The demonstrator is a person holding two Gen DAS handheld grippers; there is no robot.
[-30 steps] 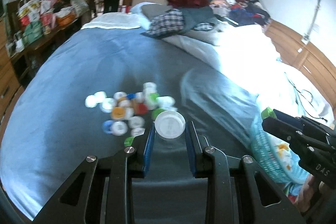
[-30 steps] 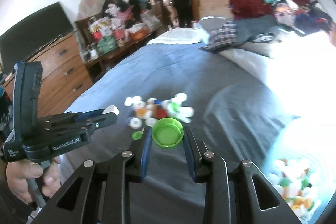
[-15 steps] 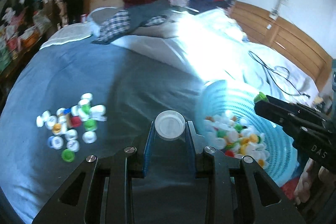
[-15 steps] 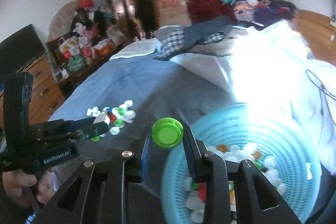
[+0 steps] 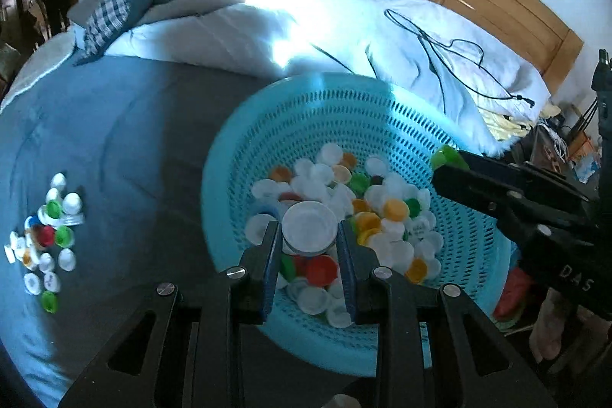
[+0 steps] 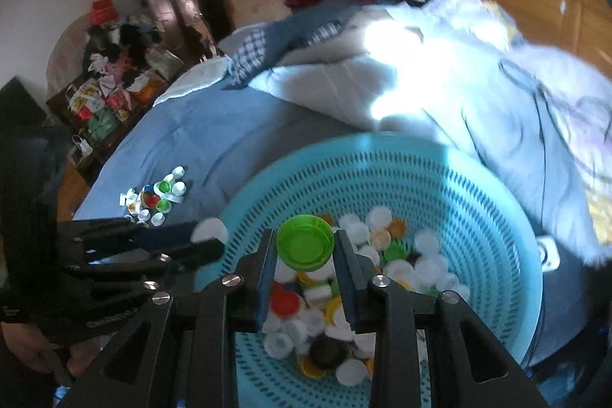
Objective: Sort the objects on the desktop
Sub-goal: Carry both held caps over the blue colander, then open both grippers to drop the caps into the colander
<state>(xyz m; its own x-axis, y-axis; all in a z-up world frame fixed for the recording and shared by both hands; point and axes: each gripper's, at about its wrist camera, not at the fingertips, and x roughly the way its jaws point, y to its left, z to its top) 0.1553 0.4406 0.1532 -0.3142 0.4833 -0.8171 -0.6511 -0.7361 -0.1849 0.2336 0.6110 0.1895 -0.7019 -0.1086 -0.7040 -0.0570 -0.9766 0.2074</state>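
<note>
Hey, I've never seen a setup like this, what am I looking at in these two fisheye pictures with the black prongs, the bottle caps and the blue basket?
No robot here: a person carries a black two-finger gripper in each hand, and each gripper has a camera looking along its fingers. One picture comes from the left gripper, the other from the right gripper; each also shows the other tool at its edge. The left one is shut on a round white plastic cap, the right one on a round green plastic cap. Both hang over a round turquoise perforated plastic basket that already holds many mixed caps. It rests on a bed with a grey-blue sheet, where a small cluster of loose caps lies.
</note>
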